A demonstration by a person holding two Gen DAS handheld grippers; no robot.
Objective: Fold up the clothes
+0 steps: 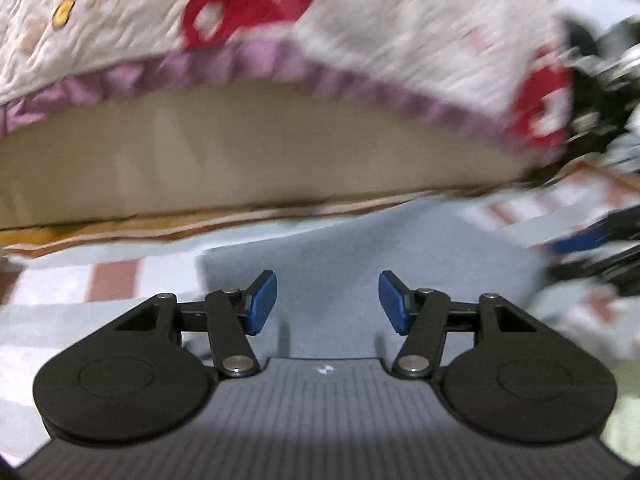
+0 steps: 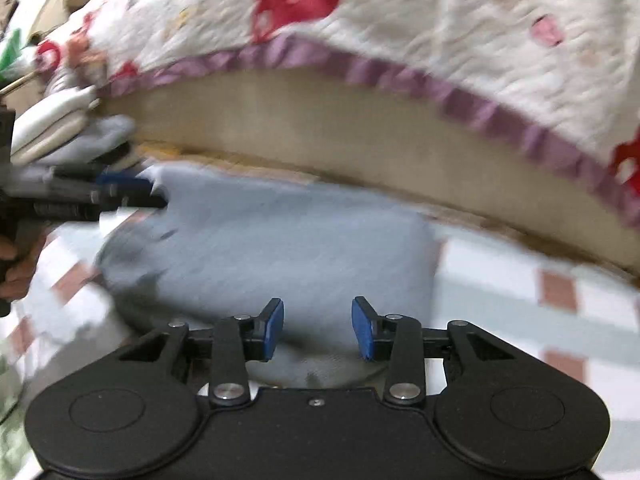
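1. The left hand-held gripper (image 1: 327, 302), black linkage with blue pads, is hovering with its jaws standing apart and nothing between them; the right hand-held gripper (image 2: 317, 329), same build, is likewise showing jaws apart, pads clear of the cloth below.
2. A white quilted bedspread with red motifs and a purple ruffled trim (image 1: 360, 28) is filling the top of both wrist views, draping over the edge of a tan mattress side (image 1: 256, 152).
3. A white floor sheet with pale blue bands and reddish-brown squares (image 2: 520, 304) is spreading under everything in the lower half of both views.
4. The grey-blue folded garment of soft knit cloth (image 2: 280, 248) is lying flat on that checked sheet, just in front of the mattress side; in the left wrist view the same garment (image 1: 360, 248) is sitting straight ahead of the open pads, its left edge looking straight and squared.
5. In the right wrist view, the other gripper (image 2: 132, 196) is reaching in from the left edge, its dark fingers at the garment's far left corner; blur is hiding whether they are touching the cloth.
6. A hand (image 2: 16, 264) is gripping that tool's handle at the left border.
7. A small pile of white and grey cloth (image 2: 60, 128) is sitting at the left, beside the mattress corner, too smeared to identify.
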